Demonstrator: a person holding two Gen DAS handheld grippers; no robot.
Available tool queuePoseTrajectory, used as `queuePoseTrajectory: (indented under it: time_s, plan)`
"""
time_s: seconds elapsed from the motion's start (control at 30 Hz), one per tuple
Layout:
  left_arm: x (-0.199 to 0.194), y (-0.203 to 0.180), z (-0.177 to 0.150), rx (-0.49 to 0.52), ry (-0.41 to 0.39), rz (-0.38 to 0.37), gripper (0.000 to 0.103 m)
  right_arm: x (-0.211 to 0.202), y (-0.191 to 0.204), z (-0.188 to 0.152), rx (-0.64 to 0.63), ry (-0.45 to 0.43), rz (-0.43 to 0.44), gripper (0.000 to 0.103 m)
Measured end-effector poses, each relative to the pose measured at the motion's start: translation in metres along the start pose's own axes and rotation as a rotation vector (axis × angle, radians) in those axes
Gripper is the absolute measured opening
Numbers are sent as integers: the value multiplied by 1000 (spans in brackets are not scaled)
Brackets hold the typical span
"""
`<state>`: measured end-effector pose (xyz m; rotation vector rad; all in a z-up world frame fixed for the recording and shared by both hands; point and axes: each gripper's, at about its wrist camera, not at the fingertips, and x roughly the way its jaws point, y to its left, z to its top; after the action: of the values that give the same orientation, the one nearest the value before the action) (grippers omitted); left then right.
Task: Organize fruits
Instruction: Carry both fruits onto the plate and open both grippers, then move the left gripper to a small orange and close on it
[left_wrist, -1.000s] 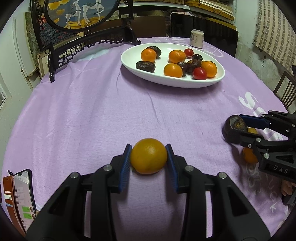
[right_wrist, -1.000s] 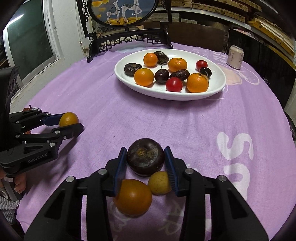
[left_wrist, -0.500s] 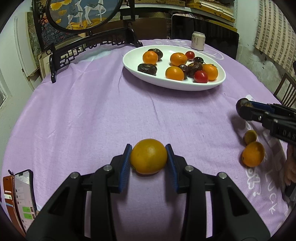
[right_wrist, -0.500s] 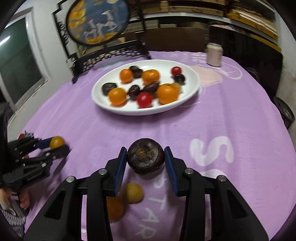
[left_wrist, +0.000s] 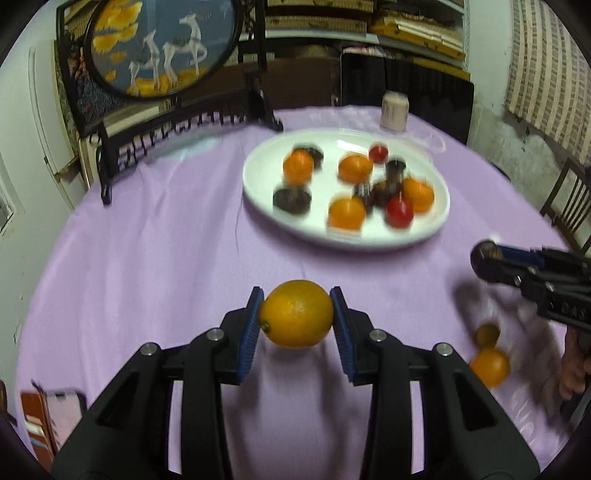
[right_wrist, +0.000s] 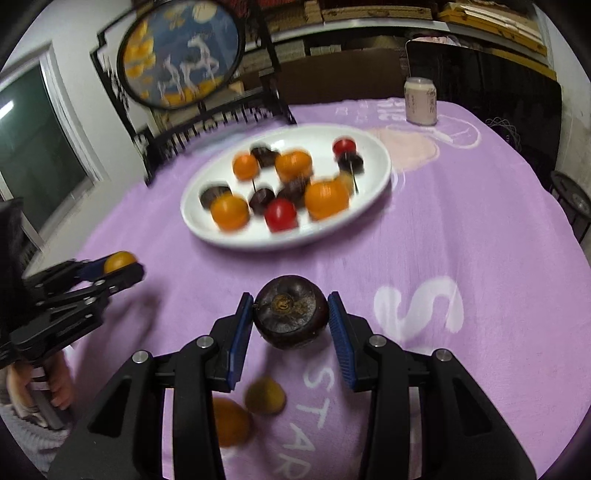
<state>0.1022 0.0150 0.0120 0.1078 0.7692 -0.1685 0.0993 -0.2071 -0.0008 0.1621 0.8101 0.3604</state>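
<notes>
My left gripper (left_wrist: 296, 317) is shut on an orange (left_wrist: 296, 314), held above the purple tablecloth. My right gripper (right_wrist: 291, 314) is shut on a dark round mangosteen (right_wrist: 290, 311), also lifted off the cloth. Across the table stands a white oval plate (left_wrist: 258, 173) (right_wrist: 373, 147) with several oranges, dark fruits and red ones. Below the right gripper, a small yellowish fruit (right_wrist: 265, 397) and an orange (right_wrist: 231, 424) lie on the cloth; the same pair, yellowish fruit (left_wrist: 487, 333) and orange (left_wrist: 489, 366), shows at the right of the left wrist view. Each gripper shows at the edge of the other's view.
A pale can (left_wrist: 395, 110) (right_wrist: 420, 99) stands behind the plate. A dark carved stand with a round painted screen (left_wrist: 159, 48) sits at the table's far left. A phone and wallet (left_wrist: 55, 417) lie near the front left edge. A wooden chair (left_wrist: 569, 199) is at the right.
Both grippers have risen with their fruit and moved toward the plate. The right gripper has rolled, tilting its view. The two loose fruits have slid lower in the right wrist view.
</notes>
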Motion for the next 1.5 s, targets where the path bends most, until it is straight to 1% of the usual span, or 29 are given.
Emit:
queuePoseTrajectory:
  time_s: [0.1, 0.2, 0.33, 0.37, 0.4, 0.53, 0.7, 0.77, 0.83, 1.0, 1.2, 1.37, 1.5]
  plan:
    - [8, -4, 32, 7, -23, -1, 37, -3, -2, 27, 13, -17, 12, 41]
    - [25, -8, 58, 2, -33, -9, 37, 1, -7, 55, 20, -35, -13, 41]
    - [52, -12, 82, -20, -24, -28, 37, 31, -30, 85, 106, -6, -2, 41]
    - [60, -12, 87, -28, -17, -32, 37, 36, -33, 88, 121, -2, -2, 41]
    - [67, -12, 90, -34, -10, -36, 37, 46, -39, 94, 143, 4, -5, 41]
    - [90, -11, 99, -52, 8, -46, 37, 71, -45, 103, 166, 23, -14, 41]
    - [107, -11, 102, -63, 22, -50, 38, 90, -45, 112, 166, 27, -2, 42]
    - [111, -12, 101, -55, 27, -56, 47, 94, -47, 113, 176, 30, 13, 43]
    - [111, -14, 100, -46, 22, -41, 53, 95, -50, 112, 199, 25, 41, 60]
    - [105, -12, 99, -54, 11, -45, 54, 80, -54, 109, 192, -16, 39, 60]
    - [88, -12, 90, -38, -10, -24, 62, 65, -53, 101, 193, -24, 48, 60]
    - [67, -11, 77, -41, -32, -33, 66, 47, -46, 84, 172, -31, 49, 60]
    - [49, -19, 62, -13, -45, -54, 68, 30, -39, 64, 144, -47, 38, 60]
